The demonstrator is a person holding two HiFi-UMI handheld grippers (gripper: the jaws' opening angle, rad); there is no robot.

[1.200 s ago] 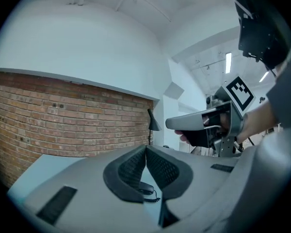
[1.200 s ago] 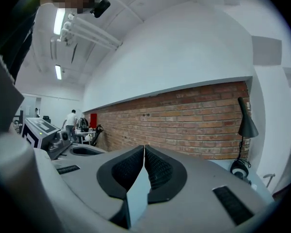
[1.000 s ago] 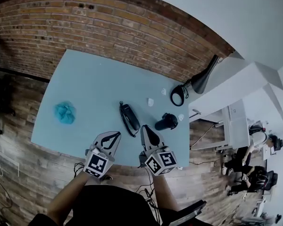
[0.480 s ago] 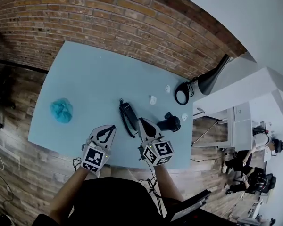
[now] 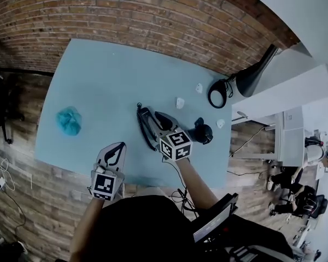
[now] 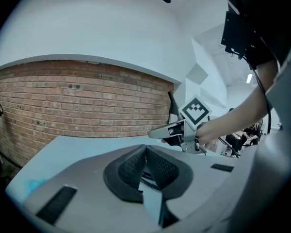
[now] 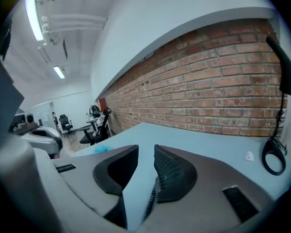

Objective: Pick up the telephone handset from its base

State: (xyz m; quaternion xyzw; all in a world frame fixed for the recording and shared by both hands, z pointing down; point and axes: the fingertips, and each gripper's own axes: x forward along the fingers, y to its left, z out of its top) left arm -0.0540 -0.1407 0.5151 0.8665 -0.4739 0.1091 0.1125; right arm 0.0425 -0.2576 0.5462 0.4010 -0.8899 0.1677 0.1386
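Head view: pale blue table [image 5: 98, 86] against a brick wall [image 5: 153, 15]. The telephone handset [image 5: 147, 125] lies on its base just right of frame centre, with the coiled cord [image 5: 138, 123] along its left side. Right forearm [image 5: 190, 182] runs up from the lower middle of the frame, stretched out over the near table edge. The right gripper [image 5: 160, 117] points up and left, its marker cube trailing toward the lower right. Its tips are at the handset's right flank; contact cannot be told. Right gripper view: jaws opening, a narrow gap between the pads, only bare table surface seen through it, nothing pinched. Left forearm [image 5: 87, 222] is held lower in the frame, elbow tucked in. The left gripper [image 5: 119, 146] sits over the table's near strip, well apart from the telephone, its cube off the edge over the wooden floor [image 5: 22, 201]. Left gripper view: pads pressed together at the tips, nothing between them. A teal cloth [image 5: 68, 120] lies at the table's left. A black lamp [image 5: 251, 75] stands at the upper right.
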